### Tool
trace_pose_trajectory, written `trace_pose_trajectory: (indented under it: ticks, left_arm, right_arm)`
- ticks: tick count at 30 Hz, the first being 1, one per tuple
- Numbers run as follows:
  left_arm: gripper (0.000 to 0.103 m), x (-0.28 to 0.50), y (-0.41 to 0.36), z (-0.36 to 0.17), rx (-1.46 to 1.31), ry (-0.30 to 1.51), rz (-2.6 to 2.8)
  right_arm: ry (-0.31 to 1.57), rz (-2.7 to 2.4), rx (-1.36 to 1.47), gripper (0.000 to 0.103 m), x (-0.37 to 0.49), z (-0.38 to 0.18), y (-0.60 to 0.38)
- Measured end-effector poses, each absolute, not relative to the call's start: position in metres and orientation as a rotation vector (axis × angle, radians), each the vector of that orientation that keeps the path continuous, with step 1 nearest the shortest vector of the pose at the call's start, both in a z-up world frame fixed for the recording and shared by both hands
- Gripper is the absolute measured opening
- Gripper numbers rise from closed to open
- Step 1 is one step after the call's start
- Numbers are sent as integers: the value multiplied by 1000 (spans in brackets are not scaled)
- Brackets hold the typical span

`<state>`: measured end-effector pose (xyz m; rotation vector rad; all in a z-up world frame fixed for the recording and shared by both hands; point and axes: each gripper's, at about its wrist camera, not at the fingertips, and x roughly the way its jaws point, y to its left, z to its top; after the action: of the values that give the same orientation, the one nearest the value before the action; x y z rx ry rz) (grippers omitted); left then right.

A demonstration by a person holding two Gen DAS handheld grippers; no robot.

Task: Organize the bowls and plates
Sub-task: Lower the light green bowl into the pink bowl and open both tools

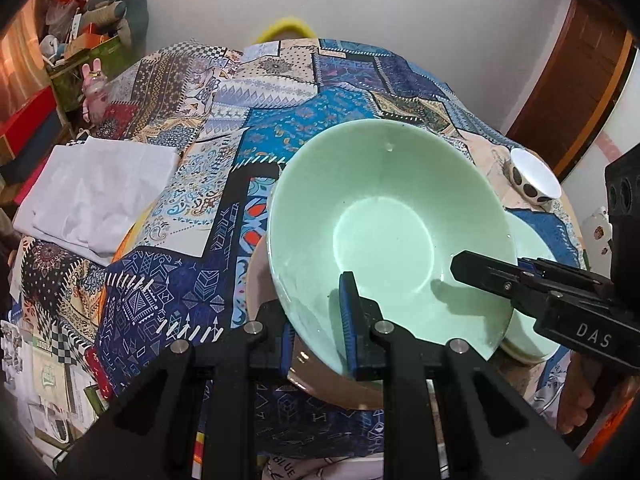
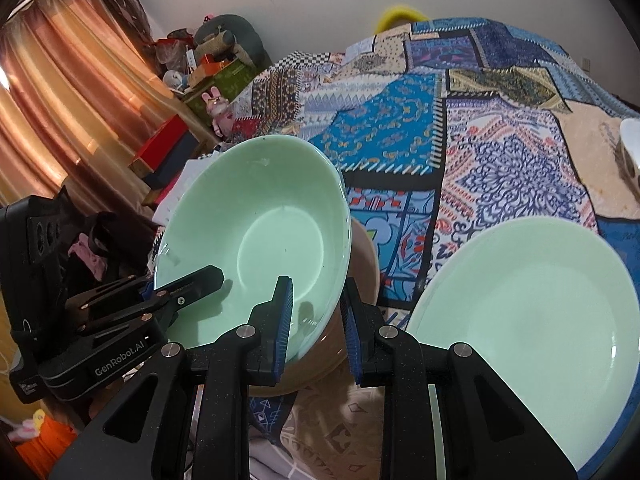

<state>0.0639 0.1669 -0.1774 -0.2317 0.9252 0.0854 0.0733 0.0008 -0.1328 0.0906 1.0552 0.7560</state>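
- The green bowl (image 1: pixel 390 236) is tilted and held off the worktop (image 1: pixel 168 296) by both tools, above a tan bowl (image 1: pixel 264 280) that sits below it.
- The left gripper (image 1: pixel 320 332) has its jaws pinching the bowl's rim at 6 o'clock in the left wrist view, one blue pad inside the bowl, the other outside.
- The right gripper (image 2: pixel 316 320) has its jaws pinching the rim at the bowl's 5 o'clock edge in its own view; in the left wrist view it reaches in from 4 o'clock.
- A green plate (image 2: pixel 524 320) lies flat on the worktop at 3 o'clock of the bowl in the right wrist view.
- A dotted cup (image 1: pixel 534 178) stands at 2 o'clock, past the plate.
- A patchwork cloth (image 1: pixel 304 92) covers the worktop; a folded white cloth (image 1: pixel 96 196) lies at 9 o'clock.
- Beyond are a pale wall (image 1: pixel 420 12), orange curtains (image 2: pixel 68 96) and a cluttered shelf (image 1: pixel 76 60).
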Motion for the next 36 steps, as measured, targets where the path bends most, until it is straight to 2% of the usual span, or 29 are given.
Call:
trace_pose_trajectory:
  ticks: [7,30,31,33,36]
  left_arm:
    - [20,59,163,-187,-140,919,121]
    - [24,72,164,-206,-85,974,125]
    - [25,73,163,-207,-79,977,128]
    - [26,77,159,-210,-44,999,136]
    - [26,77,152,-209,3,989,142]
  right_arm:
    - [1082,763,87,22,70,-139,6]
    - [1104,764,97,26,71,-135,-1]
    - [1098,760,100,27,70,-134,-3]
    - [1082,735,97,36,68,-133,-7]
    - [1052,746,90,39,64,-129,-9]
